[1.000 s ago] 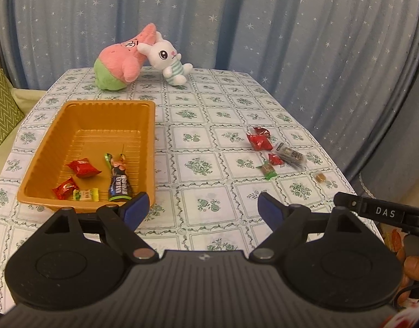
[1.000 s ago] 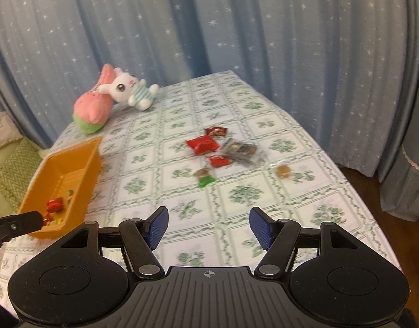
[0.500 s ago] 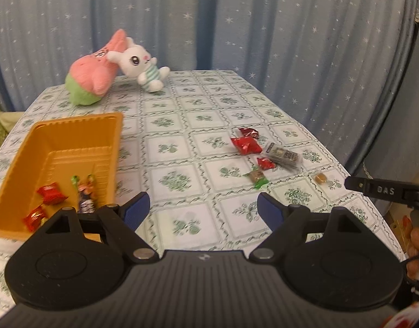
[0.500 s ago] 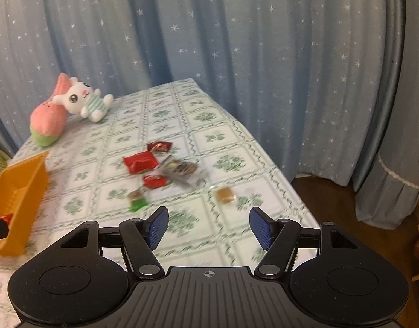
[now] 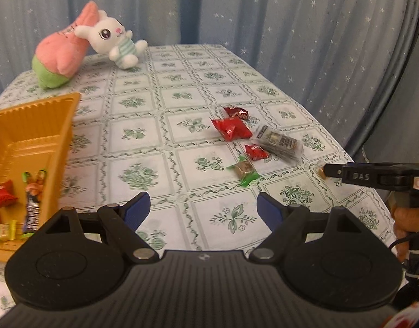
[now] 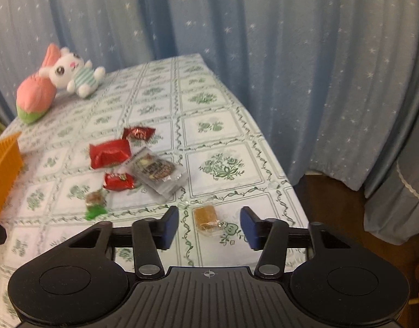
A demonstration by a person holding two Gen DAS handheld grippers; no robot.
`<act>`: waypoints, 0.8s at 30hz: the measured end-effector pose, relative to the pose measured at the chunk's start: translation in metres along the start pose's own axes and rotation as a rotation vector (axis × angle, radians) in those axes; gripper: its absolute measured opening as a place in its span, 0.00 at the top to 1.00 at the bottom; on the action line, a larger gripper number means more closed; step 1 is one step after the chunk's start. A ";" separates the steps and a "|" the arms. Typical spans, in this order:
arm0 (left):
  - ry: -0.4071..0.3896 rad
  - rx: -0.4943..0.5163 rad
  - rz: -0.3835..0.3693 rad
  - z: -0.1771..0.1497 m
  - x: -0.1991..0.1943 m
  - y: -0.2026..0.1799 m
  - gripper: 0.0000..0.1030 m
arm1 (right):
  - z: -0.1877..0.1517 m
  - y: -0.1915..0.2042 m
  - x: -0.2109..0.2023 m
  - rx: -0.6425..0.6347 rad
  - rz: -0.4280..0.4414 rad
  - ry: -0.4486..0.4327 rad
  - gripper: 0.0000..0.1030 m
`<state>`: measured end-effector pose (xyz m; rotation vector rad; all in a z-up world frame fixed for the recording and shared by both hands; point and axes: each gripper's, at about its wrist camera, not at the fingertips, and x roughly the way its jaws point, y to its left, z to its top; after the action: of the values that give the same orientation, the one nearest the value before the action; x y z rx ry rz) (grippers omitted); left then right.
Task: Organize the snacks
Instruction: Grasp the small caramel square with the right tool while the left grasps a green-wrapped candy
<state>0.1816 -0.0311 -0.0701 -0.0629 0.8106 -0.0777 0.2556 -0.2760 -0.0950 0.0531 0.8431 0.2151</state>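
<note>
Green-flowered white cloth covers the tabletop [image 5: 182, 87]; starry blue curtains [image 5: 264, 13] behind. Two plush toys [image 5: 81, 43] at the far end. Six loose snacks [image 6: 133, 161] near the right edge, others in the orange tray [image 5: 34, 128]. Left hand-held gripper [image 5: 202, 209] gapes wide, empty. Right hand-held gripper [image 6: 209, 225] has just been narrowing, straddling the amber candy [image 6: 205, 217], pads not touching.

Non-task items
White bunny plush [image 5: 115, 39] is leaned on pink-green plush [image 5: 60, 57] at far table [image 5: 182, 82] end; starred blue curtain [image 5: 264, 13] is hung behind.
</note>
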 end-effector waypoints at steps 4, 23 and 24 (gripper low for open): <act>0.008 -0.004 -0.007 0.000 0.012 -0.003 0.20 | -0.002 0.004 0.018 -0.039 0.007 0.027 0.57; -0.015 -0.023 -0.092 0.008 0.067 -0.025 0.43 | 0.004 0.016 0.011 0.024 0.034 -0.041 0.80; -0.022 -0.020 -0.095 0.008 0.071 -0.029 0.44 | 0.004 0.015 0.011 0.029 0.031 -0.043 0.80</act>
<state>0.2354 -0.0664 -0.1132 -0.1213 0.7862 -0.1584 0.2631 -0.2594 -0.0985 0.0979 0.8031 0.2296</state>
